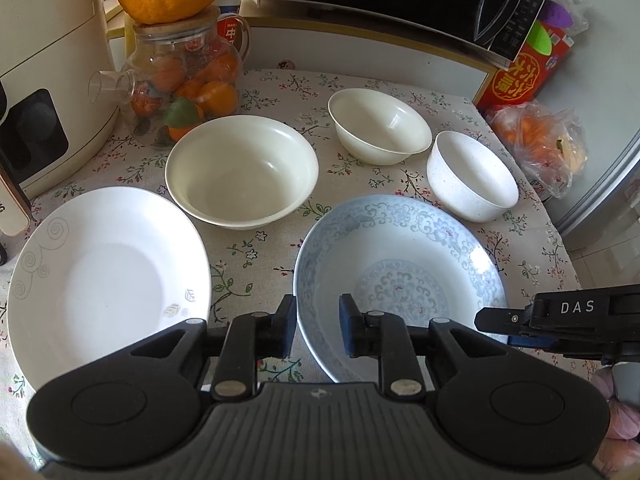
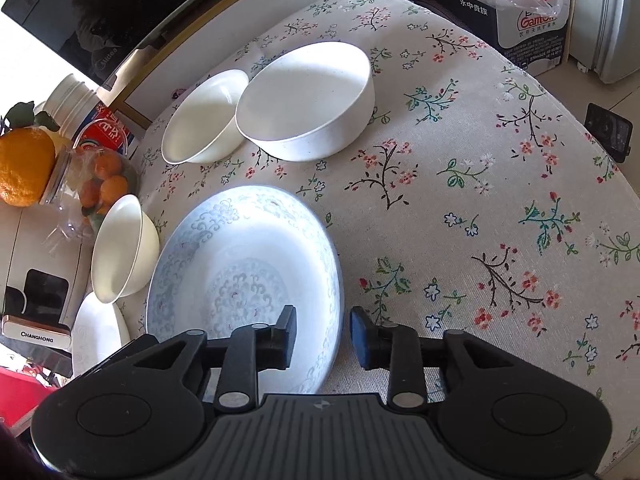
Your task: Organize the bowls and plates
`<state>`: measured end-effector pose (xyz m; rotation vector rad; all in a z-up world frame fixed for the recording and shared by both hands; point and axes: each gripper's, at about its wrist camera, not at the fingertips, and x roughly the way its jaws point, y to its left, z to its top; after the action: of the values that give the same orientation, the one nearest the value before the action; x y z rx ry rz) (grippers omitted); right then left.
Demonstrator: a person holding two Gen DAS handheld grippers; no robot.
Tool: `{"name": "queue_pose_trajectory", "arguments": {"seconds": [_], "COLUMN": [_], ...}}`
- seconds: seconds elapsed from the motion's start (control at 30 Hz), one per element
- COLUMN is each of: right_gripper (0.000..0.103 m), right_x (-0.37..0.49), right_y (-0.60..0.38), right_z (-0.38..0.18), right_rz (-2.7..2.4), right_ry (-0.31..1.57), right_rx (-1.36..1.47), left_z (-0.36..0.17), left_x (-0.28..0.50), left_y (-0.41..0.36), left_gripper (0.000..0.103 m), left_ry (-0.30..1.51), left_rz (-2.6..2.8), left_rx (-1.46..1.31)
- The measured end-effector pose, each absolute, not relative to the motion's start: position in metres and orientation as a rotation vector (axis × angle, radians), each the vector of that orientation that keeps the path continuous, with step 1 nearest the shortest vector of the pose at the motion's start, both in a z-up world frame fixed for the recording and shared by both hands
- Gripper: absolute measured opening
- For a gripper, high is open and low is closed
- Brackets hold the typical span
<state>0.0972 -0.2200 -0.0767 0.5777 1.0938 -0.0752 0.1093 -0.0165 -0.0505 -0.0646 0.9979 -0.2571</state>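
The blue-patterned plate lies on the worktop, beside the white plate. Both the left gripper and right gripper straddle its near rim, jaws parted and unclamped. Seat the rim deep before closing.

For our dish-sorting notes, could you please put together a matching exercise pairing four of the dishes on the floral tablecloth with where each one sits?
Things:
1. Blue floral-patterned plate
2. Plain white plate with grey swirl marks
3. Large cream bowl
4. Small white speckled bowl

Places:
A. Beside the glass jar of oranges
B. Near left of the table
C. Far right, nearest the bag of oranges
D. Its rim between the jaws of both the left gripper and the right gripper

Pairs: 1-D, 2-B, 3-A, 4-C
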Motion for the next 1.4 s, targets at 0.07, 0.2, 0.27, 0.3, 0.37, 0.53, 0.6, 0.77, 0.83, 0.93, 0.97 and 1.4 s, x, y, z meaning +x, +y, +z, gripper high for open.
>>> {"name": "queue_pose_trajectory", "arguments": {"seconds": [0.07, 0.2, 0.27, 0.3, 0.37, 0.53, 0.6, 0.77, 0.83, 0.93, 0.97, 1.4], "right_gripper": [0.037, 0.049, 0.06, 0.064, 0.067, 0.075, 0.077, 0.082, 0.082, 0.082, 0.082, 0.082], "right_x": [0.096, 0.09, 0.086, 0.084, 0.082, 0.076, 0.074, 0.072, 0.071, 0.068, 0.067, 0.065], "right_y": [-0.219, -0.213, -0.209, -0.207, -0.203, -0.19, -0.185, -0.176, -0.171, -0.163, -0.159, -0.128], "right_z": [-0.074, -0.064, -0.059, -0.057, -0.054, -0.049, -0.049, -0.057, -0.061, -0.065, -0.066, -0.079], "right_rz": [-0.074, -0.027, -0.001, 0.016, 0.042, 0.099, 0.118, 0.153, 0.173, 0.198, 0.202, 0.239], "right_ry": [1.099, 1.11, 1.11, 1.109, 1.115, 1.136, 1.146, 1.211, 1.242, 1.275, 1.282, 1.346], "right_rx": [0.566, 0.541, 0.527, 0.521, 0.512, 0.497, 0.494, 0.531, 0.557, 0.558, 0.549, 0.449], "left_z": [-0.048, -0.041, -0.036, -0.034, -0.029, -0.025, -0.026, -0.034, -0.037, -0.04, -0.041, -0.058], "left_x": [0.106, 0.095, 0.088, 0.085, 0.081, 0.07, 0.067, 0.059, 0.056, 0.052, 0.05, 0.044], "left_y": [-0.012, 0.002, 0.011, 0.015, 0.023, 0.037, 0.042, 0.061, 0.067, 0.074, 0.076, 0.096], "left_gripper": [0.023, 0.044, 0.055, 0.061, 0.069, 0.084, 0.087, 0.095, 0.096, 0.096, 0.096, 0.079], "left_ry": [1.012, 1.005, 0.988, 0.982, 0.973, 0.973, 0.983, 1.051, 1.078, 1.105, 1.117, 1.221], "left_rz": [-0.256, -0.252, -0.245, -0.244, -0.25, -0.26, -0.26, -0.277, -0.285, -0.29, -0.286, -0.299], "left_rx": [-0.051, -0.025, -0.016, -0.016, -0.015, 0.015, 0.019, -0.004, -0.023, -0.03, -0.029, -0.12]}}
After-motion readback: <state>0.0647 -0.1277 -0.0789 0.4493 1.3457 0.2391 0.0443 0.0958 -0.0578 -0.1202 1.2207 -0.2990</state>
